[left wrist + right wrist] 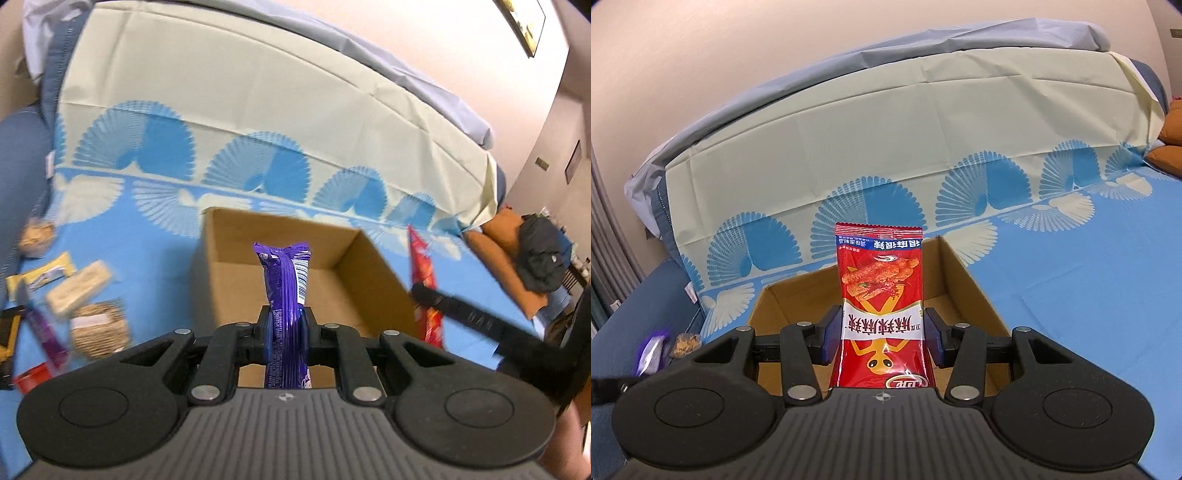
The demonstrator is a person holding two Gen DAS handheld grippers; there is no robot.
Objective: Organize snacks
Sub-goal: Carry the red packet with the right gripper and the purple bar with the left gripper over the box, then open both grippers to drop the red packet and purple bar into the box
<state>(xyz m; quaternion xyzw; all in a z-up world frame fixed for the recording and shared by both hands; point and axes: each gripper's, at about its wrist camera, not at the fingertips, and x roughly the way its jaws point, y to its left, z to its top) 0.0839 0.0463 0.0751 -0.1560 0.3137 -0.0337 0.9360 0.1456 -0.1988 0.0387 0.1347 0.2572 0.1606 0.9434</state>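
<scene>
Cardboard box [295, 280] sat at centre frame, straight ahead of both grippers; left gripper [286, 326] clamped a purple snack bar [284, 280], long axis upright; right gripper [882, 338] pinched a red snack packet [881, 295], likewise upright, equally near.

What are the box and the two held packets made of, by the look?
Box: plain brown corrugated cardboard, matte, folded flaps.
Red packet in the right tool: glossy printed plastic film, crimped top seal.
Purple packet in the left tool: shiny film, likely plastic or foil laminate, creased.
</scene>
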